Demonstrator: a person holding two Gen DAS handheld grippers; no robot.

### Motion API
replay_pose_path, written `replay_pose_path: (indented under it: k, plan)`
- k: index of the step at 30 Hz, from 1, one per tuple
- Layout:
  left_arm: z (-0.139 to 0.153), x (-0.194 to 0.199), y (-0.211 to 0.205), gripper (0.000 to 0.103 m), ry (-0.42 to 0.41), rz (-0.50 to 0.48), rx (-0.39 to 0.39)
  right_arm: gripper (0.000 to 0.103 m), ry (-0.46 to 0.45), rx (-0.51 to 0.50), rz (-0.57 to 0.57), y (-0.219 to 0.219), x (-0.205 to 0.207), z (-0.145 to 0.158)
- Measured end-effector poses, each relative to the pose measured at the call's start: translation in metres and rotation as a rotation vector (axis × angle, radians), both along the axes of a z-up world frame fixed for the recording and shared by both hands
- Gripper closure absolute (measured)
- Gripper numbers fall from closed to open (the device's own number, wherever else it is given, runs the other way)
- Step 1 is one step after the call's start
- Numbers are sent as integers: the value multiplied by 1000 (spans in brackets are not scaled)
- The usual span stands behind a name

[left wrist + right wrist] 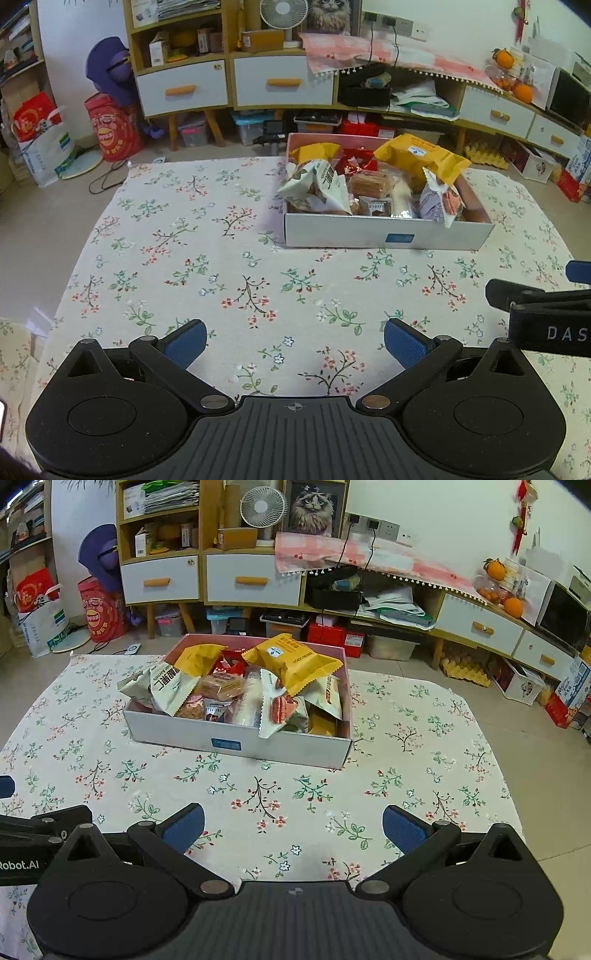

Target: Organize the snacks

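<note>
The snack box (236,740) is a shallow, open-topped carton with a pale grey outer wall, a pink inner lining and a small blue label on the wall that faces the cameras. It is heaped with wrapped snacks that rise above its rim. A yellow packet (295,661) with a white and blue patch lies on top toward the far right corner of the box, and a second yellow packet (197,659) stands toward the far left corner. At the box's left end a white packet (168,686) with dark lettering leans over the rim. Near the middle of the box sits a clear-wrapped brown cake (221,686), with red foil wrappers (229,664) behind it. A white packet picturing pink macaron-like rounds (277,705) hangs over the front wall; its print is too small to read.

The box rests on a worktop covered by a floral cloth (258,794), toward its far edge.

Both grippers hover over the cloth well short of the box's front wall. The left gripper (295,343) has its blue-padded jaws spread wide with nothing between them, and the right gripper (291,827) is likewise spread and empty. Beyond the box a wooden cabinet (207,579) with white drawers stands against the wall.
</note>
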State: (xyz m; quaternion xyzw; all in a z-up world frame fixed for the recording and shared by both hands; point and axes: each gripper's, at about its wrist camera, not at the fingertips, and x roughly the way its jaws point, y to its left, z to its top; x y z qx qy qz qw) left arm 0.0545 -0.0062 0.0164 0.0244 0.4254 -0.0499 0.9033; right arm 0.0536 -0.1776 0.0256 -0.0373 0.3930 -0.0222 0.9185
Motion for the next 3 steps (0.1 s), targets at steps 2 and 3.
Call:
replay_pose_path:
  k: [2, 3]
  plan:
    - [-1, 0, 0, 0, -1, -11, -8, 24, -5, 7, -1, -1, -1, 1]
    - [-2, 0, -1, 0, 1, -24, -18, 24, -6, 8, 0, -2, -1, 2]
